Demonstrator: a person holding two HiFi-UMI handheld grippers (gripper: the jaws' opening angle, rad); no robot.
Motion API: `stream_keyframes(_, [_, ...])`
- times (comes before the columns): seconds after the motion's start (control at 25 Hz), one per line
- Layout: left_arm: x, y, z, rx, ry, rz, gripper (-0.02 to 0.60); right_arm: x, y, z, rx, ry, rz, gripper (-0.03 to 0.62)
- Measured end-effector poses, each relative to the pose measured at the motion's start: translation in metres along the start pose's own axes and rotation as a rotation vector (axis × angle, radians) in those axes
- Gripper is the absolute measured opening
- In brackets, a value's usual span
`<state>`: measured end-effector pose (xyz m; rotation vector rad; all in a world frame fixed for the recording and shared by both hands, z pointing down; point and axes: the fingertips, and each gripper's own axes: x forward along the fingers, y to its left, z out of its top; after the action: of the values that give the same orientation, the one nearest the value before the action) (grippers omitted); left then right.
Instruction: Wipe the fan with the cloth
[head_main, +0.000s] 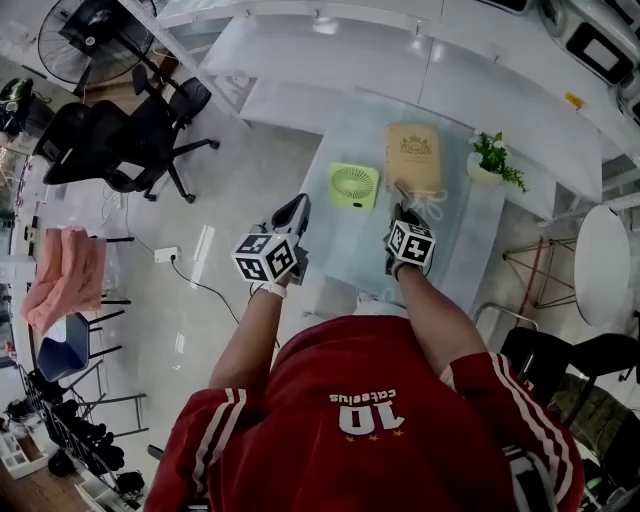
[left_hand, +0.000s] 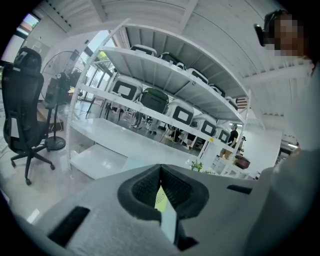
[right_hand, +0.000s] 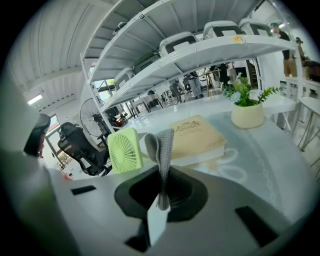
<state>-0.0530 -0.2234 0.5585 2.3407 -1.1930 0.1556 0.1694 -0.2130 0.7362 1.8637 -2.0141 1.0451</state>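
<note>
The pale, glossy table (head_main: 350, 238) takes up the middle of the head view, its top smooth and faintly reflective like glass, and everything the task needs sits on or above it. Largest on it is a flat tan box (head_main: 413, 158) with a printed crest, matt and book-shaped. Just beside it, toward the person's left, stands the fan (head_main: 353, 186): a small lime-green square of plastic, upright, with a round grille of fine radial ribs facing the grippers in the right gripper view (right_hand: 123, 150). A little potted plant (head_main: 490, 158) in a cream pot is at the far right corner, well apart from it. The right gripper (right_hand: 162, 187) is clamped on the cloth (right_hand: 161, 149) – a limp grey piece with a fine knitted texture, folded over so a loop sticks up above the jaws. The left gripper (left_hand: 161, 192) has its dark ribbed pads together with only a sliver of green showing past them, and it holds nothing. Both hover over the near edge of the table, short of the fan. By the look of it the cloth is in hand but no wiping has begun – the approach and every pass over grille and housing are left to do.
</note>
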Motion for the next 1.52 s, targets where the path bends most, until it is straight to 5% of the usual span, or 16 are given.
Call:
stream_keyframes(0.24, [-0.004,0.012,0.002,-0.026,-0.025,0.033,0.000,-0.015,-0.015,-0.001,0.096,-0.019,-0.021,0.012])
stream_keyframes(0.96, [-0.022,0.021,-0.002,-0.097,-0.098,0.034,0.000,-0.042,0.042,-0.016,-0.121,0.042,0.148,0.017])
stream_keyframes(1.2, [-0.028,0.007,-0.016,-0.020,-0.034,-0.012,0.000,-0.040,0.064,-0.029,-0.163,0.074,0.181,0.018])
stream_keyframes(1.52, [-0.041,0.011,-0.020,-0.031,-0.029,-0.005,0.000,-0.027,0.096,-0.041,-0.194,0.114,0.242,0.020])
